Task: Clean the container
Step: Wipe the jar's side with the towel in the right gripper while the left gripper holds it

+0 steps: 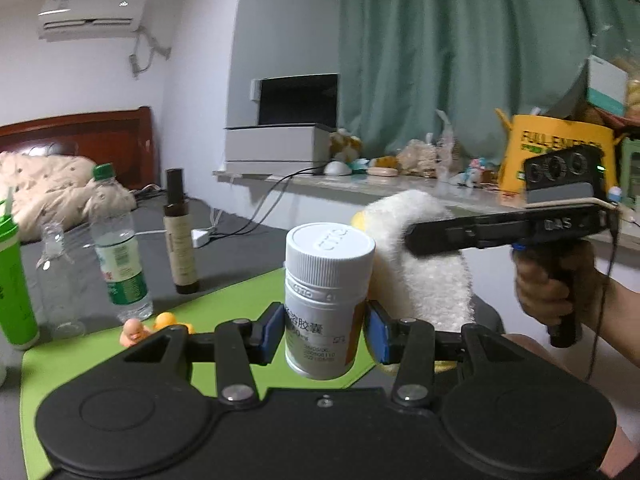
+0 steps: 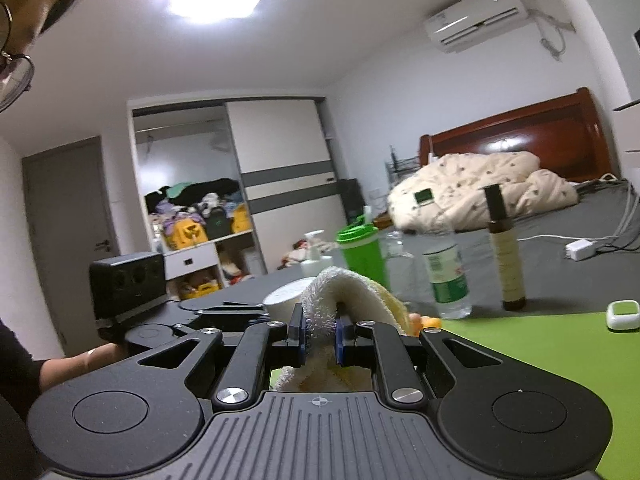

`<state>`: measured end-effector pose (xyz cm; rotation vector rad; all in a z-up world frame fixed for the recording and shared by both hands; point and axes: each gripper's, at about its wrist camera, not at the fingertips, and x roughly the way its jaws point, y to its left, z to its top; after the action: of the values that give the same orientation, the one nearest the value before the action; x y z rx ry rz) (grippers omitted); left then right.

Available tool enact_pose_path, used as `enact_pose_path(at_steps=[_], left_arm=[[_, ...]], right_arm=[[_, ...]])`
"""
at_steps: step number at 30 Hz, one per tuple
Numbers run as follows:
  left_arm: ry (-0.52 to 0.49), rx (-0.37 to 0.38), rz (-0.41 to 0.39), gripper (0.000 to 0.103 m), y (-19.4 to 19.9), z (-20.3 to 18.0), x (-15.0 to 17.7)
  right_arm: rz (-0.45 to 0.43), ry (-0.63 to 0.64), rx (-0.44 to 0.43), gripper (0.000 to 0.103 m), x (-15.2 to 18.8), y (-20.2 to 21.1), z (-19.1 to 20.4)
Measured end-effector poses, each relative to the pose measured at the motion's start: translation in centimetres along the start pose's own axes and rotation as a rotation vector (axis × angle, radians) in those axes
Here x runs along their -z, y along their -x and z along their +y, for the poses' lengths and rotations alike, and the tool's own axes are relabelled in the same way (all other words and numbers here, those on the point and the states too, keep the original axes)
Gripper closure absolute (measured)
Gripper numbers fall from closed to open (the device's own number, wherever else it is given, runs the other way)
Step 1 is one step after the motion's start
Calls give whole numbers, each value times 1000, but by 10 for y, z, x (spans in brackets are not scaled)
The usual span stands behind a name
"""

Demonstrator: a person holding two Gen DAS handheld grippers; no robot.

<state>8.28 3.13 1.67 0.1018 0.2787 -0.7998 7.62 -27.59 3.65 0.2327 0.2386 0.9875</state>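
The bottle (image 1: 326,300), a small white plastic pill container with a ribbed cap, sits upright at the centre of the left wrist view, pinched across its labelled body by the left gripper (image 1: 325,330), whose blue-padded fingers (image 1: 273,332) press on either side of it. It looks light and stiff, and the smooth label could slip, so a hold low on the body, under the cap, seems the sound place, leaving cap and shoulders free for wiping. The cloth (image 1: 424,256), a soft fluffy white towel with a yellow edge, hangs at two o'clock from the bottle and touches its cap side; it will drape and crush easily. In the right wrist view the right gripper (image 2: 321,334) has its fingers pressed almost together on a fold of that cloth, the rest bunched forward over the bottle's cap at eleven o'clock. The left gripper points slightly downward over the green mat (image 1: 100,360) on the bench, holding the bottle clear of it; the right gripper reaches in roughly level from three o'clock, a hand (image 1: 556,280) wrapped round its grip.
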Motion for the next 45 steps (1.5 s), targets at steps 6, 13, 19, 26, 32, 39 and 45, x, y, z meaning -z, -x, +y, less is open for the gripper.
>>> enact_pose_path(at_steps=[6,13,19,26,32,39,45], left_arm=[[-28,46,-9,60,6,-10,0],[-44,71,-9,60,5,-15,-3],[-37,68,-18,60,7,-14,-4],[-27,58,-38,60,8,-12,-6],[-7,38,-59,61,6,-9,-7],[24,17,-85,61,5,-4,-11],[41,-17,-107,61,4,0,-14]], right_arm=[[3,2,-19,90,-3,-6,0],[-9,-9,-56,90,-11,-9,-5],[0,-28,-65,90,-13,-19,-17],[46,-69,-32,90,0,-30,-33],[76,-99,-26,90,10,-35,-42],[99,-92,-37,90,18,-31,-39],[117,-59,-56,90,21,-29,-31]])
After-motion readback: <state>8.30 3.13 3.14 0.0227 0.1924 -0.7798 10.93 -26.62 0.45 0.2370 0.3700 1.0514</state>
